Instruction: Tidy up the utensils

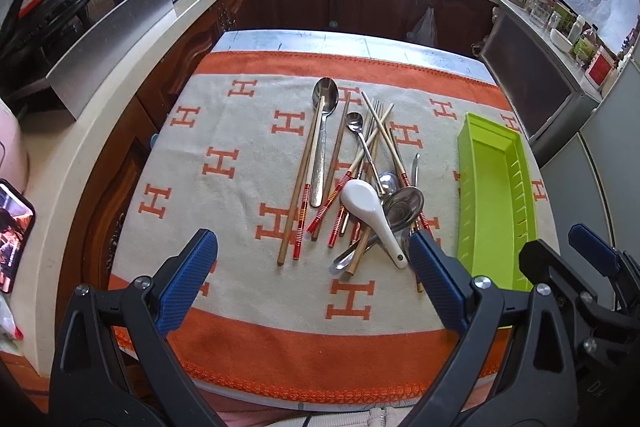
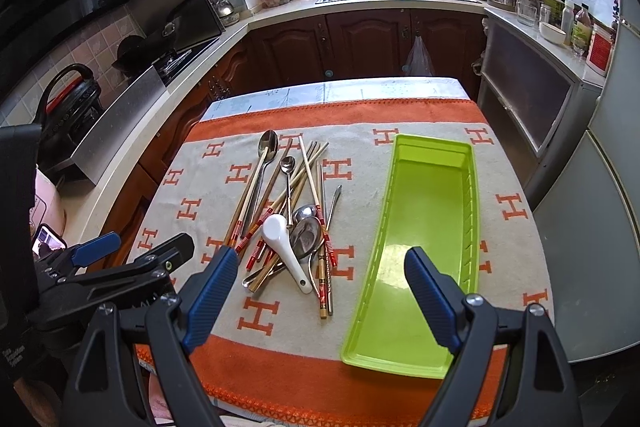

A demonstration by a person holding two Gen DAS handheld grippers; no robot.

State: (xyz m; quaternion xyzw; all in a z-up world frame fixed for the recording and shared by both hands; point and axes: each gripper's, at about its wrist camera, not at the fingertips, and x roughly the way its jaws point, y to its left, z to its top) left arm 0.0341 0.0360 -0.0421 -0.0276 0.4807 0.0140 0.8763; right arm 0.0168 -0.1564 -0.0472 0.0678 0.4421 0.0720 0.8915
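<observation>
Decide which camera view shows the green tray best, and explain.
The right wrist view: the green tray lies almost whole, its bare floor visible, with only a near corner hidden. In the left wrist view the green tray sits off to the side, its near end cut by a hand-held gripper.

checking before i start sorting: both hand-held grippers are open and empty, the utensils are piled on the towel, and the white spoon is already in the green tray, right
Not quite. The white spoon is not in the green tray; it lies on the utensil pile on the towel, left of the tray, which holds nothing, as the right wrist view shows. The left hand-held gripper and right hand-held gripper are open and empty.
</observation>
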